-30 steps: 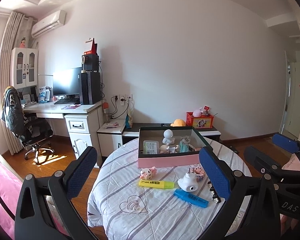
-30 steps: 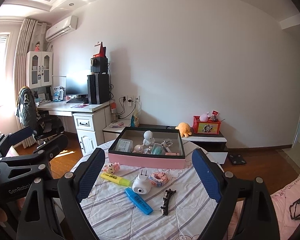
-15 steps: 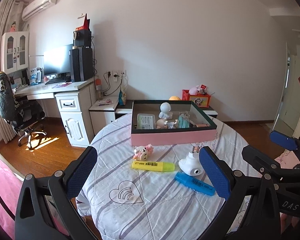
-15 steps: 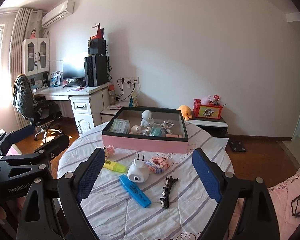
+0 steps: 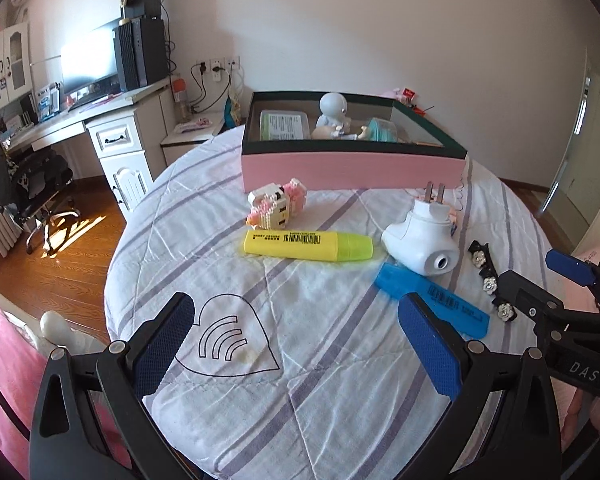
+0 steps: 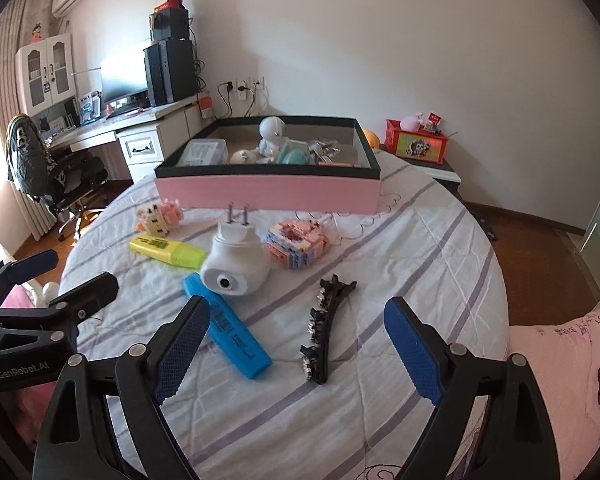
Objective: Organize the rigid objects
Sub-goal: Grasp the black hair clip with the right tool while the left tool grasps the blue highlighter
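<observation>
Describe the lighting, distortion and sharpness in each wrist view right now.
Left wrist view: strong fisheye bending at the edges, dark vignette corners, a sunlit patch on the wooden floor, the monitor washed out by glare, the yellow highlighter sharp. Right wrist view: same barrel distortion, window glare at the left edge, the hair clip crisp.

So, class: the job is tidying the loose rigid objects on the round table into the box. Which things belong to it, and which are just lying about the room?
Part of the job:
- pink box
- yellow highlighter
- blue highlighter
- white plug
- black hair clip
- two brick toys

Just lying about:
- red box
- office chair
- monitor
</observation>
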A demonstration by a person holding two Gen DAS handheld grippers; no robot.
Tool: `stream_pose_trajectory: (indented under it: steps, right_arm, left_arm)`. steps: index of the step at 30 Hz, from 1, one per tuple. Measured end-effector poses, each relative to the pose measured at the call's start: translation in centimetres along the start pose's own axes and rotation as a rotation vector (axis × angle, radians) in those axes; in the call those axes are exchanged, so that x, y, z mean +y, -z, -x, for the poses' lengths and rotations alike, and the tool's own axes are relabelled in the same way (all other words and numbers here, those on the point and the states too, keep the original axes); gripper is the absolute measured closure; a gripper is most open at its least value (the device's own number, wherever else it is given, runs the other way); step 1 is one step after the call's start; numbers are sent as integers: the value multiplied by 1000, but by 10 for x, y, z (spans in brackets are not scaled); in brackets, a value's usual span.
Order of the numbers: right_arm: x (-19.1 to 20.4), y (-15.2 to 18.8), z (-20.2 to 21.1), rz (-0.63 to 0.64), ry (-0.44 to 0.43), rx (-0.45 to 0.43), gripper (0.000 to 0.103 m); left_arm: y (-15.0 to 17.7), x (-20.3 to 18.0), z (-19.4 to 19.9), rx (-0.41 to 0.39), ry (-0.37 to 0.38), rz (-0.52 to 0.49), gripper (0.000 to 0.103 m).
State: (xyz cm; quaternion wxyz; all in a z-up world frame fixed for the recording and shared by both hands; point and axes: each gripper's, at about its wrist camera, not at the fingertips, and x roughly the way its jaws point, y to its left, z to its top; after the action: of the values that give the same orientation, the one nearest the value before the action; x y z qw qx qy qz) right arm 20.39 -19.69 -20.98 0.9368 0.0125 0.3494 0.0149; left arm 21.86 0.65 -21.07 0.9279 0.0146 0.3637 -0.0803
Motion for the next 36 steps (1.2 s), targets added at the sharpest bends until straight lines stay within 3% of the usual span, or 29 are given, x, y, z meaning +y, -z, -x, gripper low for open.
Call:
stream_pose_trajectory:
  steps: [8, 10, 11, 13, 14, 15, 16, 22, 24, 31, 34, 36]
  right_arm:
    - [-25, 7, -41, -42, -11, 82, 13]
    - [-26, 8, -48, -20, -22, 101, 19]
    - [-26, 10, -50, -2, -13, 100, 36]
    - [-29, 10, -48, 22, -22, 87, 56]
    - [-34, 10, -47, 20, -31, 88, 72]
    - [-39, 10, -45, 17, -32, 87, 82]
    - [-43, 10, -44, 12, -38, 85, 84]
    - [-49, 14, -39, 8, -71, 74, 84]
    - [-49, 15, -38, 3, -76, 70, 84]
    - [-35, 17, -33, 23, -122, 63, 84]
    - [-32, 17, -33, 19, -126, 56, 84]
    - [-34, 17, -34, 16, -124, 58, 84]
  left_arm:
    - [-2, -3, -17, 42, 52, 14, 0]
    - [-1, -12, -20, 56, 81, 8, 0]
    - [1, -17, -21, 63, 100, 4, 0]
    - [2, -28, -23, 76, 130, 11, 0]
    - [2, -33, -24, 79, 143, 20, 0]
    - [2, -38, -25, 85, 153, 31, 0]
    - [1, -43, -27, 94, 160, 35, 0]
    - [0, -77, -48, 151, 117, -3, 0]
    - [1, -79, -48, 128, 99, -23, 0]
    - [1, -32, -35, 140, 3, 48, 0]
    - [-1, -24, -29, 123, 82, 119, 0]
    - [-3, -37, -31, 131, 129, 110, 0]
